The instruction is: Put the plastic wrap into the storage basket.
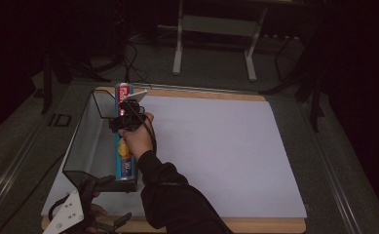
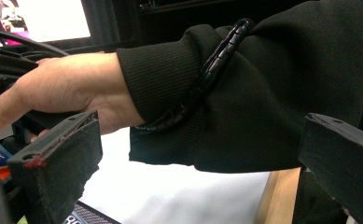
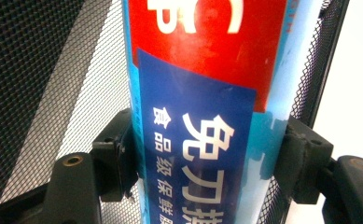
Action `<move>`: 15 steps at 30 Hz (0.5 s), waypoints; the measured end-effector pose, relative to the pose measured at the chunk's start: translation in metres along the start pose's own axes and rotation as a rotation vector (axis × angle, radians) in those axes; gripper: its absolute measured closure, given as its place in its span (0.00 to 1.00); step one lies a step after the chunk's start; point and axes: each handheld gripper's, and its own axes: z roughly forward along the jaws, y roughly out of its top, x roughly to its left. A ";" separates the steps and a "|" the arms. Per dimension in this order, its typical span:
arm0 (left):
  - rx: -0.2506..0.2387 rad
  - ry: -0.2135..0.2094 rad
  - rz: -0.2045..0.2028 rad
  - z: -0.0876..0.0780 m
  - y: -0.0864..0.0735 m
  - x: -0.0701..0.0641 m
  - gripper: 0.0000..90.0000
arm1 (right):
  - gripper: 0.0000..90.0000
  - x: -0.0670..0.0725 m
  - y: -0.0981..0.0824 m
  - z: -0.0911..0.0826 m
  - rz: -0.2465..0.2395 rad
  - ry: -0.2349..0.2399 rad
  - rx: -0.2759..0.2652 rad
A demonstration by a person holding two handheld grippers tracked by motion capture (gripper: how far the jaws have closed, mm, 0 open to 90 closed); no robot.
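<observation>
Box [image 3: 202, 112] in right claw [image 3: 207, 158]

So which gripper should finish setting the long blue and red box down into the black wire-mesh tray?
Right. The right gripper is already shut on the long blue and red box, inside the black wire-mesh tray. The left gripper waits open by the tray's near end.

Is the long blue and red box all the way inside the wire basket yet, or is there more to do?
Nearly. Done: the box is already down inside the mesh basket, along its right wall. In hand: the right gripper is shut on the box, both pads pressing its sides. Left: letting go and pulling the hand out. The left gripper waits open by the basket's near end.
</observation>
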 end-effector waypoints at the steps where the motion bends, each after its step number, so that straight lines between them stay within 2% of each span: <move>1: 0.001 0.000 0.000 0.000 0.000 0.000 0.01 | 0.35 0.000 0.000 0.001 0.002 -0.005 0.002; 7: 0.004 -0.002 0.001 0.000 0.000 0.000 0.01 | 0.35 -0.002 0.003 0.011 0.032 -0.024 0.005; 15: 0.003 -0.006 -0.001 0.000 0.000 0.000 0.01 | 0.35 -0.003 0.002 0.024 0.035 -0.051 0.020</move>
